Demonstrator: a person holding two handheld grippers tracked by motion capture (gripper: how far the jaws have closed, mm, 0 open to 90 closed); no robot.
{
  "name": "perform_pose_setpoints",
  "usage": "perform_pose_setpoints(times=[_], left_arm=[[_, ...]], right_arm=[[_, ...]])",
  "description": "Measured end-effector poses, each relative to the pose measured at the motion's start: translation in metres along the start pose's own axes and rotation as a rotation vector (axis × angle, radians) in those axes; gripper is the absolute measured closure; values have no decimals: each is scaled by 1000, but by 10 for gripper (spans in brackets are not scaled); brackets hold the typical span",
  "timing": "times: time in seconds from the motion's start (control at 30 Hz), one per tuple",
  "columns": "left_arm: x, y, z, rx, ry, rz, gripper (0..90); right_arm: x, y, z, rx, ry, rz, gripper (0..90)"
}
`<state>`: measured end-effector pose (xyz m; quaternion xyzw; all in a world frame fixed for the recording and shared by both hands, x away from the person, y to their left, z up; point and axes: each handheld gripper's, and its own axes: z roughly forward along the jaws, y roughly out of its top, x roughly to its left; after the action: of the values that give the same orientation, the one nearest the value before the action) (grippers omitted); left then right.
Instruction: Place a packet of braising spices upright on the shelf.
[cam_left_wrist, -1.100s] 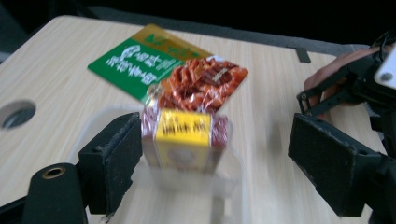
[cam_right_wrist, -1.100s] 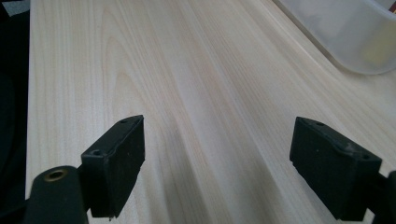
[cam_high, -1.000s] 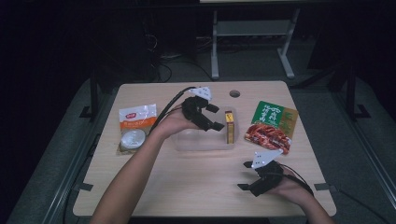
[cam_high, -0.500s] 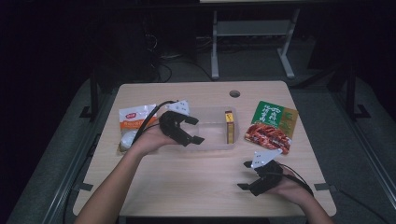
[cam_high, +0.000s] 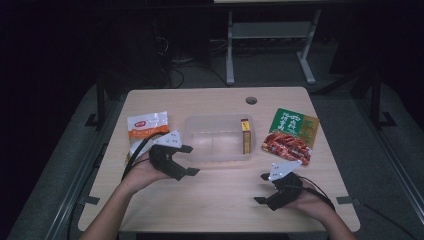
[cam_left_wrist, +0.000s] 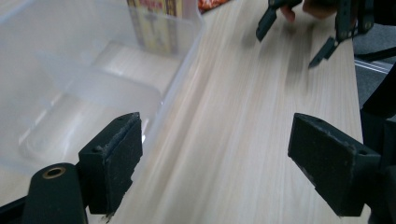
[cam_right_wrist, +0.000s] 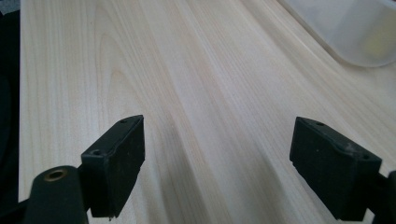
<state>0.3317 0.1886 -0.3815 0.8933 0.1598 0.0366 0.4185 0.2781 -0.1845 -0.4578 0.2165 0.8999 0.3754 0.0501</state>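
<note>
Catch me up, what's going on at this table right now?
A person works at a light wooden table with a two-jaw gripper in each hand. The left gripper is open and empty, just beside the clear plastic container, which holds a small yellow box standing at its right end. The right gripper rests open on bare wood near the front edge. An orange-and-white snack pouch lies left of the container, and a green-and-red food packet lies right of it, both outside.

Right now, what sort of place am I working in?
Probably a lab or recording workstation, not a kitchen: a light wooden table with a cable hole stands in a dark room, a metal stand and loose cables behind it. Snack packets flank a clear plastic container.
</note>
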Motion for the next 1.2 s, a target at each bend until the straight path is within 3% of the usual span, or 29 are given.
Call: perform_pose_setpoints(times=[0.2,0.37,0.5,0.63,0.7,0.73,0.87,0.97,1.2], left_arm=[[-14,-29,-6,-17,34,-13,173],[-23,-50,-10,-29,58,-29,172],[-27,-70,-12,-36,70,-53,172],[-23,-78,-11,-14,82,-62,172],[-21,-79,-10,-17,78,-69,172],[-20,-79,-9,-15,75,-63,172],[-19,-82,-7,4,68,-57,172],[-19,-84,-6,8,69,-61,171],[-20,-85,-6,9,65,-73,142]], right_arm=[[-3,0,-2,-1,-15,10,176],[-7,-1,-4,2,-40,37,240],[-11,2,-11,-8,-90,67,321],[-19,3,-18,-21,-156,91,476],[-25,5,-20,-11,-194,117,588],[-31,7,-21,3,-233,124,708],[-49,11,-25,15,-298,168,892],[-64,12,-28,25,-341,207,897],[-97,9,-27,47,-414,218,895]])
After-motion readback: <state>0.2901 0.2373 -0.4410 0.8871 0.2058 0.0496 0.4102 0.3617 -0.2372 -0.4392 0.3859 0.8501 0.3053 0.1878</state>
